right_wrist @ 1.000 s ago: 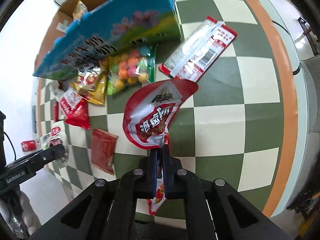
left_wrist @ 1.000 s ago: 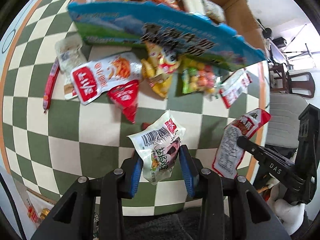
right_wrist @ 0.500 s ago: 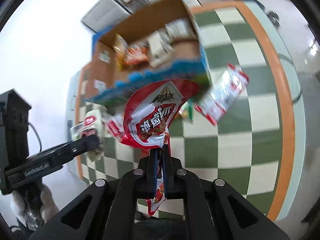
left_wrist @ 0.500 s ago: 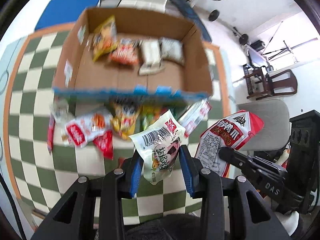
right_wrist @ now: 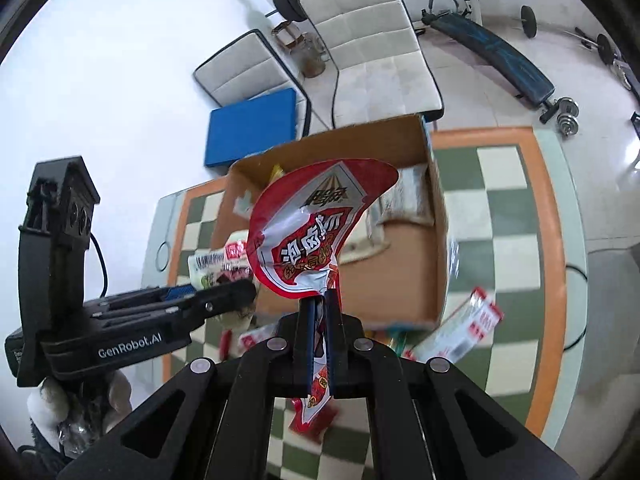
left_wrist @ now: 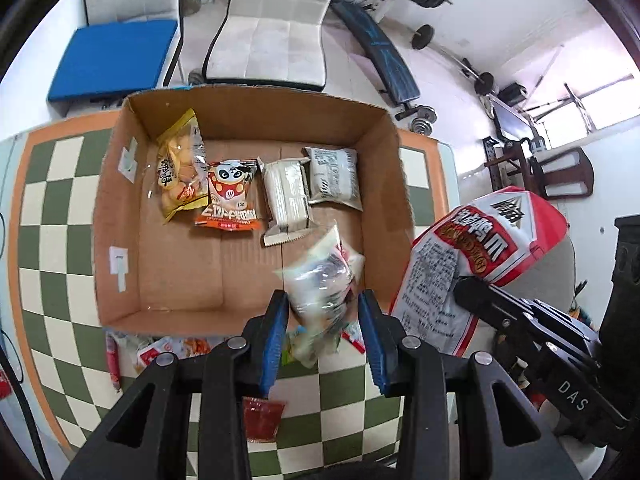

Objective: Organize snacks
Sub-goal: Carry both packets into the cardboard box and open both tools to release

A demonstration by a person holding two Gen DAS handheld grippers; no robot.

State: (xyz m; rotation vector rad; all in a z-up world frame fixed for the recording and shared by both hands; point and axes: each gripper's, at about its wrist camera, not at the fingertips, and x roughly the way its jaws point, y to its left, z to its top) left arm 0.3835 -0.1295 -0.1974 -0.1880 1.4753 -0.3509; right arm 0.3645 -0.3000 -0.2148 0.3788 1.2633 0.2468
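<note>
My left gripper is shut on a white snack packet, which is blurred and hangs over the near right corner of the open cardboard box. Inside the box lie a yellow bag, a panda packet and two pale packets. My right gripper is shut on the bottom edge of a red and white bag, held upright above the box's near side. The left wrist view shows that bag to the right of the box. The left gripper appears at the left in the right wrist view.
The box stands on a green and cream checked table with an orange rim. Loose snacks lie in front of the box: a red sachet, a red stick, a long red and white packet. White chairs, a blue cushion and a weight bench stand beyond.
Both grippers have risen and moved towards the box with their packets; the views went from the loose snacks on the table to looking down into the box. The white packet now swings blurred.
</note>
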